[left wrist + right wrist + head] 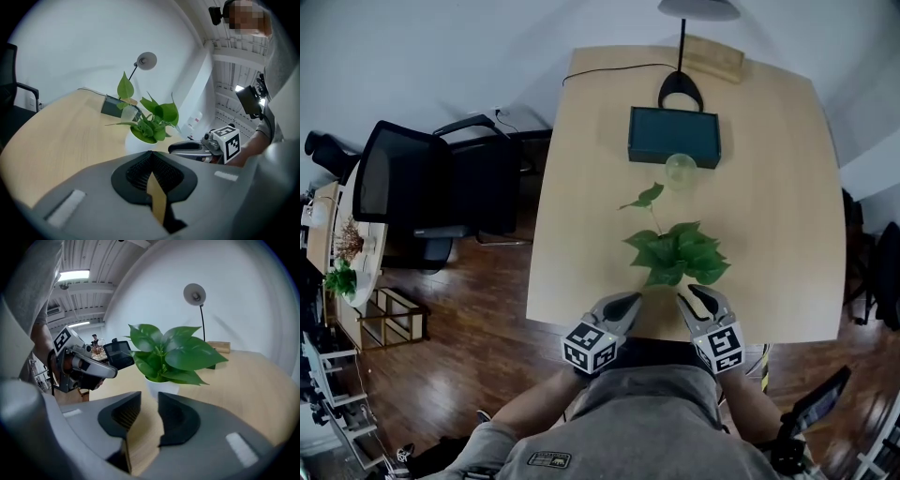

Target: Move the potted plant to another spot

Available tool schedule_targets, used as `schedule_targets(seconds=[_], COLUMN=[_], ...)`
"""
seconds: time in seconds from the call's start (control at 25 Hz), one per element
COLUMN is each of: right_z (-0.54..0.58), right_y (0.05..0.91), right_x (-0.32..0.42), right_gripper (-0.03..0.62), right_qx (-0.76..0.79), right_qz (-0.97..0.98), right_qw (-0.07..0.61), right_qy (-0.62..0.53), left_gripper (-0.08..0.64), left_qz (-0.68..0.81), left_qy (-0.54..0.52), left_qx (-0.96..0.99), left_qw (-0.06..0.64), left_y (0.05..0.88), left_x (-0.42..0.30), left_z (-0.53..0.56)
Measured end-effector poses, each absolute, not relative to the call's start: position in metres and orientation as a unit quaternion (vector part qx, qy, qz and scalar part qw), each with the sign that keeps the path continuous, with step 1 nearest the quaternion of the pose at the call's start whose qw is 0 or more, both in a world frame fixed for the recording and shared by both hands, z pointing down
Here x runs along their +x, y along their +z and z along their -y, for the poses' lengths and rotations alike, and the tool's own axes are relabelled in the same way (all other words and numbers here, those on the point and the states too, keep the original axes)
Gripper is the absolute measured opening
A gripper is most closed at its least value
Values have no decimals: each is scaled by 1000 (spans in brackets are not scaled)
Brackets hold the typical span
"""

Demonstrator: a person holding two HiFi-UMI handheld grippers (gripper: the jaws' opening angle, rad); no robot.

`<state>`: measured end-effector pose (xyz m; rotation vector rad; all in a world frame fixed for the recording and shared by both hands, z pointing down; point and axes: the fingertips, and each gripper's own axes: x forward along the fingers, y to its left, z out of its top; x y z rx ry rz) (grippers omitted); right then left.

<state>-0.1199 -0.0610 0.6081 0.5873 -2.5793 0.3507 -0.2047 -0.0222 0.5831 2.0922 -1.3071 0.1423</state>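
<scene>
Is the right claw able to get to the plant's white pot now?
Probably yes. The right claw sits just short of the white pot, jaws slightly apart, only bare table between them; leaves overhang it.

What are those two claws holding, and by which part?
Nothing. The left claw and right claw are both empty, just short of the potted plant.

The potted plant (pixel 675 253) has lots of big green leaves and a small white pot (pixel 161 386). It stands up straight on the bench (pixel 581 187), near the edge at 6 o'clock. One long stem with a leaf (pixel 645 197) reaches toward 11 o'clock.
</scene>
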Motion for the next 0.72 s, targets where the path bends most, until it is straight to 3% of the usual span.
schedule_targets(seconds=[0.04,0.28,0.44,0.72], right_z=[63,78,94,113], right_y=[613,641,652,657], right_x=[-123,-149,-163,-185], right_gripper=[169,373,436,477], right_qx=[210,195,212,261], right_qz=[940,940,937,930], right_qw=[238,266,265,242], right_qy=[124,84,83,92], left_gripper=[-9,-9,-8,-8], left_qz=[499,493,493,491], left_qy=[57,75,81,88], left_qx=[798,793,789,788], left_qw=[332,350,358,361], left_y=[586,605,611,612], left_x=[-204,-206,-210,-215], left_z=[24,26,26,21])
